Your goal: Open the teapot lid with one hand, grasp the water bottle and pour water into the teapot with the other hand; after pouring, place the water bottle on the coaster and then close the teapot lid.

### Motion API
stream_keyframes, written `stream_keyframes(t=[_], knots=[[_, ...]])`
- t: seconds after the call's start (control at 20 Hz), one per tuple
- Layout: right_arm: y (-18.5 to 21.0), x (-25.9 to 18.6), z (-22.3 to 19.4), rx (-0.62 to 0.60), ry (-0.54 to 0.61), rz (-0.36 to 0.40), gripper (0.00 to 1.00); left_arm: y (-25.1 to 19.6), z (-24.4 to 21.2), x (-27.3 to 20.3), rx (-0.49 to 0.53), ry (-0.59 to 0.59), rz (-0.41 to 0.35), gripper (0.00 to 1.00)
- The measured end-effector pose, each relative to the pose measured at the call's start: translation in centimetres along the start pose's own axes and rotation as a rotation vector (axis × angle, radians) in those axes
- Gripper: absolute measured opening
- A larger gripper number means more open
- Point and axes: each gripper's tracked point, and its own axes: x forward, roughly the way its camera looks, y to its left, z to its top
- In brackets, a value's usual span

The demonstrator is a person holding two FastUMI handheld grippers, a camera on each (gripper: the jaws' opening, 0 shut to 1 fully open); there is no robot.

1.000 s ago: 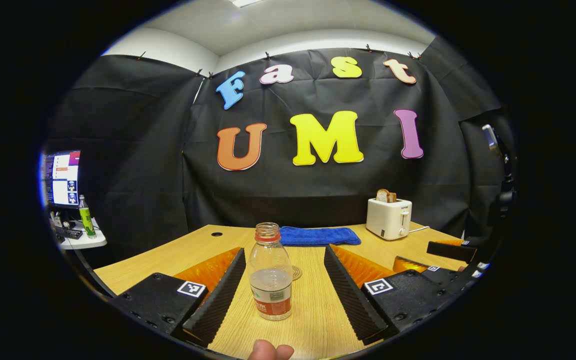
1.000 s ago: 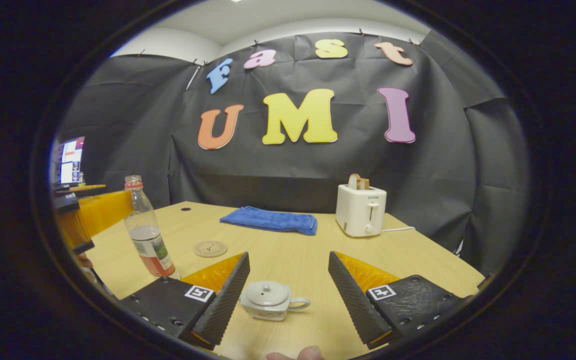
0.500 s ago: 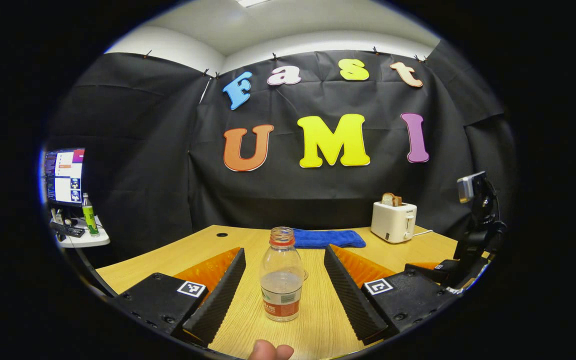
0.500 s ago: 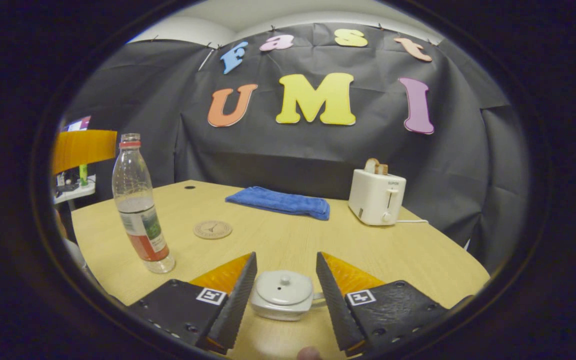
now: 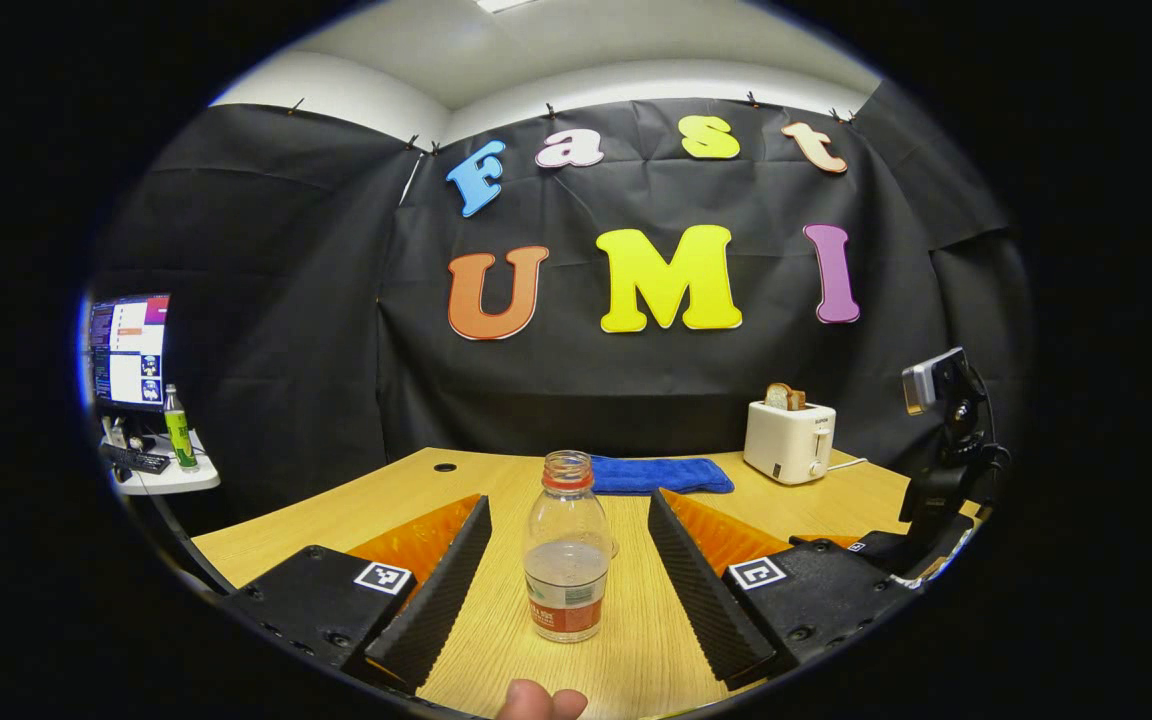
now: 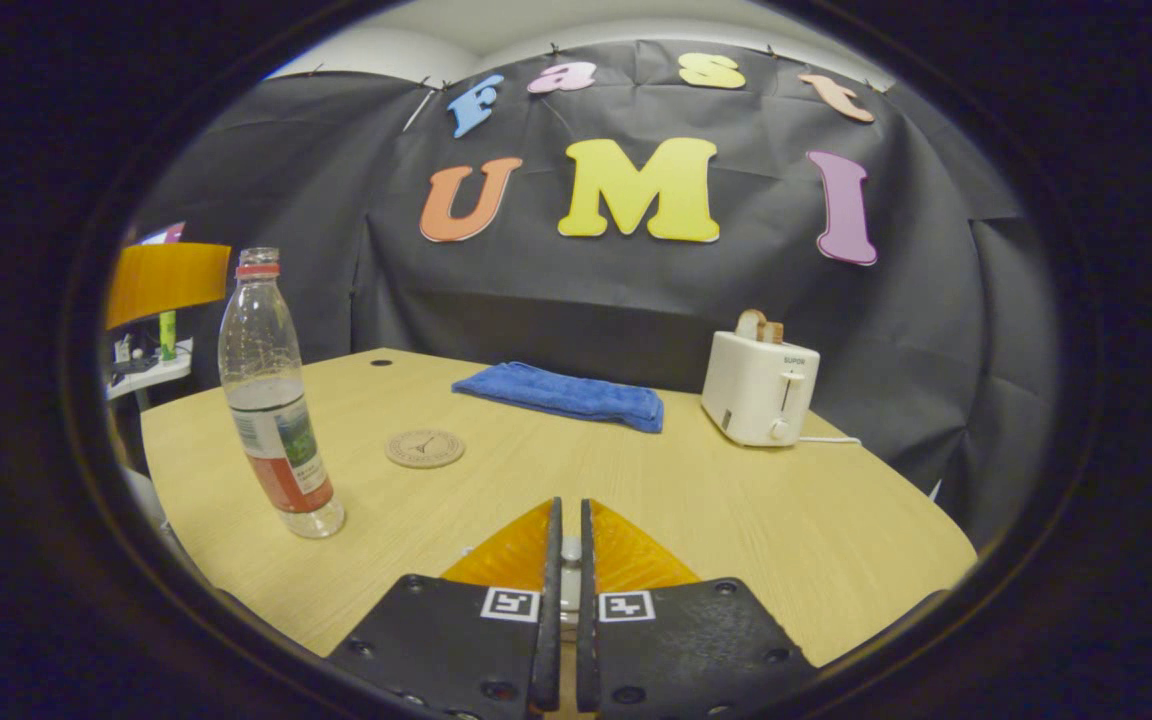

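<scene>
At the counter's (image 6: 736, 520) near edge, the right gripper (image 6: 564, 540) has just closed almost fully over the teapot's lid knob (image 6: 570, 549), readying a lift. Left gripper (image 5: 568, 560) stays wide, straddling the bottle (image 5: 565, 560) untouched.

**Black-draped booth around a pale wood bench**

Black cloth (image 5: 636, 380) covers the walls behind a light wooden bench (image 6: 756, 520). White ceiling (image 5: 576, 50) shows at the top of the frame. At far left, a lit monitor (image 5: 126, 350) stands on a small white side table (image 5: 171, 482).
</scene>
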Motion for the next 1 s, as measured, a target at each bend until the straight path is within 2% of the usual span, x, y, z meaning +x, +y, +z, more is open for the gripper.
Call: stream_keyframes(t=[0.05, 0.2, 0.5, 0.75, 1.0], knots=[[-0.2, 0.7, 0.0, -0.004, -0.009, 0.002, 0.01, 0.1, 0.0, 0.0, -0.001, 0.001, 0.0, 0.99], [0.0, 0.8, 0.0, -0.019, -0.015, 0.012, 0.01, -0.3, -0.3, 0.2, 0.003, 0.009, -0.005, 0.99], [-0.5, 0.0, 2.3, 0.032, -0.072, 0.055, 0.0, 0.1, -1.7, -0.1, 0.004, 0.053, -0.008, 0.99], [-1.3, -1.0, 4.3, 0.044, -0.106, 0.066, 0.0, 0.3, -5.3, -1.3, 0.002, 0.138, -0.037, 0.99], [-1.4, -1.9, 4.2, 0.021, -0.103, 0.075, 0.0, 0.4, -8.5, -0.5, -0.01, 0.207, -0.05, 0.99]])
